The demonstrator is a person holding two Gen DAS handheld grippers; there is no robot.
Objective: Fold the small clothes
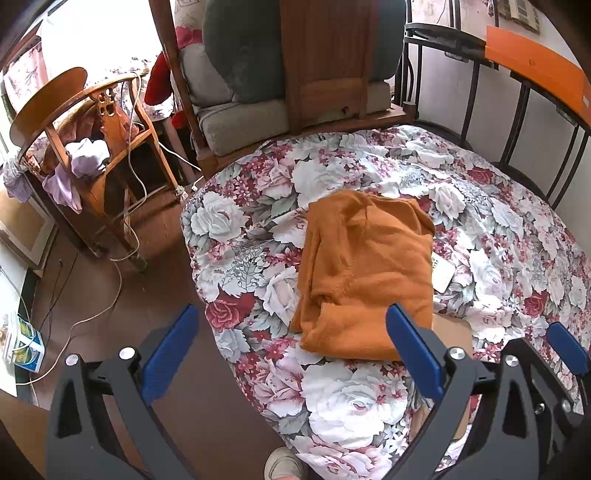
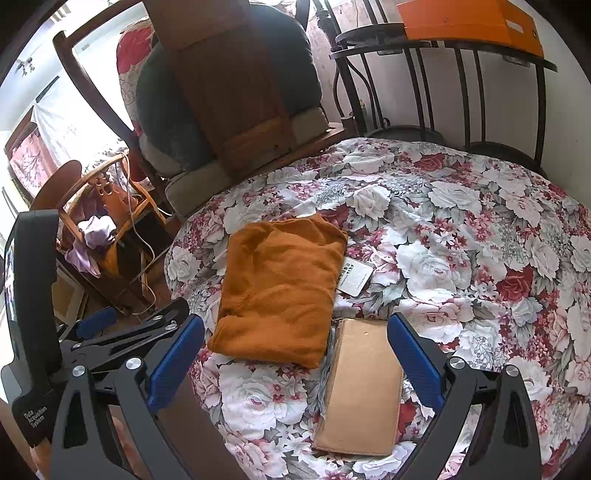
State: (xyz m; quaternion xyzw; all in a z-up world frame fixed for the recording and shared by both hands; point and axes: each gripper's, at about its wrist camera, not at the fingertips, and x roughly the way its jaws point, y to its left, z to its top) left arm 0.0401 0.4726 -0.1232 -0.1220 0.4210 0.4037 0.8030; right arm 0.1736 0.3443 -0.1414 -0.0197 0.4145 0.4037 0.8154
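An orange fleece garment (image 1: 365,273) lies folded into a rough rectangle on the floral bedspread (image 1: 332,391); it also shows in the right wrist view (image 2: 280,291). My left gripper (image 1: 291,350) is open and empty, held above the near left edge of the bed, just short of the garment's near edge. My right gripper (image 2: 295,362) is open and empty, held above the bed, its fingers flanking the garment's near edge and a tan wallet. The right gripper also shows at the lower right of the left wrist view (image 1: 546,373).
A tan flat wallet (image 2: 364,384) lies right of the garment, a white card (image 2: 354,277) beside it. A wooden chair (image 1: 96,147) with clothes and cables stands left on the floor. Cushions and a wooden board (image 1: 325,62) stand behind the bed; a metal rail with an orange box (image 2: 469,22) is at the right.
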